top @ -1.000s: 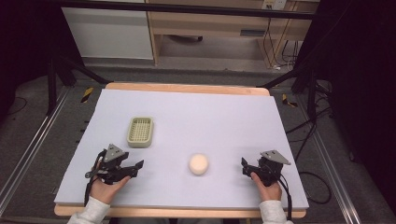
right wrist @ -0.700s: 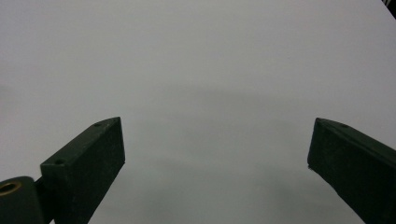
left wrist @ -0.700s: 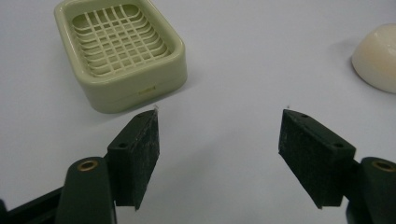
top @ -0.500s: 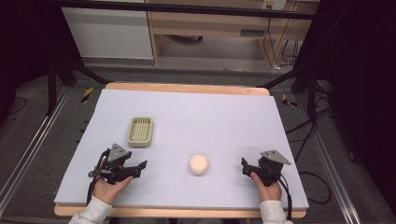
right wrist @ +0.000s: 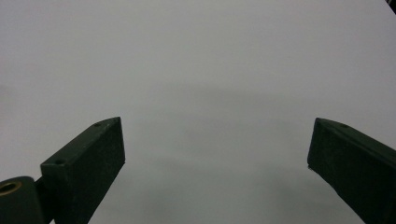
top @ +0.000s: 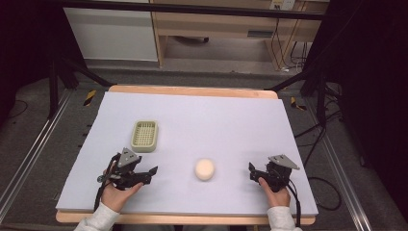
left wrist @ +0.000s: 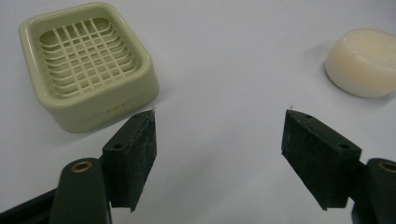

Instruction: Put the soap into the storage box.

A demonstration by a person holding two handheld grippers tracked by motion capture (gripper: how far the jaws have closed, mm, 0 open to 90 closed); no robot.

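A pale green soap dish (top: 145, 135) with a grid bottom stands empty left of the table's middle. A round cream soap bar (top: 204, 169) lies on the white sheet to its right and nearer me. My left gripper (top: 151, 174) rests low near the front edge, left of the soap, open and empty. In the left gripper view the dish (left wrist: 86, 63) is ahead on the left, the soap (left wrist: 364, 63) ahead on the right, and the gripper (left wrist: 219, 135) holds nothing. My right gripper (top: 251, 172) sits right of the soap, open, facing bare sheet (right wrist: 217, 144).
The white sheet (top: 216, 115) covers a wooden table with its edge (top: 192, 91) showing at the back. Black frame legs (top: 60, 72) stand at both far corners. Cables (top: 327, 187) trail on the floor at the right. Cabinets (top: 110, 33) stand beyond.
My left gripper has slid a little to the right, toward the soap. The right gripper, the soap and the dish have stayed put.
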